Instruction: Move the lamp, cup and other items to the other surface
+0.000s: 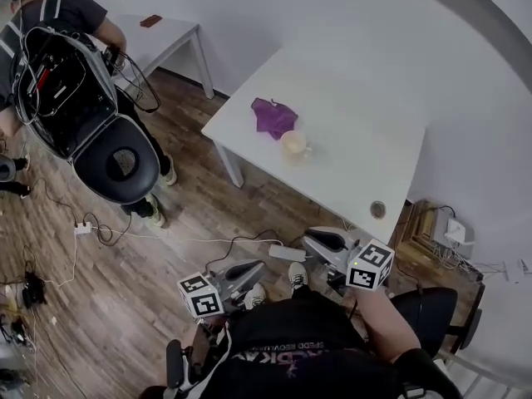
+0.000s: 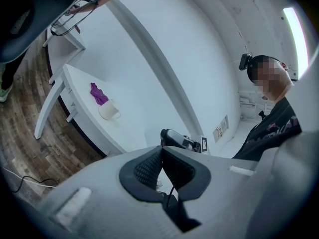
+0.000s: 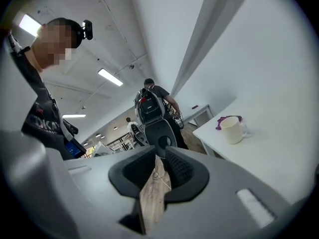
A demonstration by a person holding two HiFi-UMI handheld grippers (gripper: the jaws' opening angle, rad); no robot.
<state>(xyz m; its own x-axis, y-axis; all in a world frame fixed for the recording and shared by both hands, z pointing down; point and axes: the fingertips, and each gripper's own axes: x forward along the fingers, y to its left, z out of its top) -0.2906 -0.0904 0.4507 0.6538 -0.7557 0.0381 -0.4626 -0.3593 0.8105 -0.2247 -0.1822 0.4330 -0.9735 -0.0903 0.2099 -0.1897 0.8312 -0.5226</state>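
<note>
A cream cup (image 1: 293, 145) stands on the white table (image 1: 366, 115), touching a crumpled purple cloth (image 1: 273, 116) behind it. Both also show in the left gripper view, cup (image 2: 108, 110) and cloth (image 2: 97, 93), and in the right gripper view, cup (image 3: 232, 130) and cloth (image 3: 222, 121). No lamp is in sight. My left gripper (image 1: 258, 268) hangs low over the floor, short of the table, its fingertips together and empty (image 2: 161, 149). My right gripper (image 1: 311, 238) is beside it near the table's front edge, slightly open (image 3: 162, 154) with only floor seen through the gap.
A person with a backpack rig (image 1: 58, 81) stands by a black office chair (image 1: 120, 160) at the far left. A second white table (image 1: 162, 36) is behind them. Cables and a power strip (image 1: 83, 228) lie on the wood floor. A round grommet (image 1: 378, 209) sits in the table.
</note>
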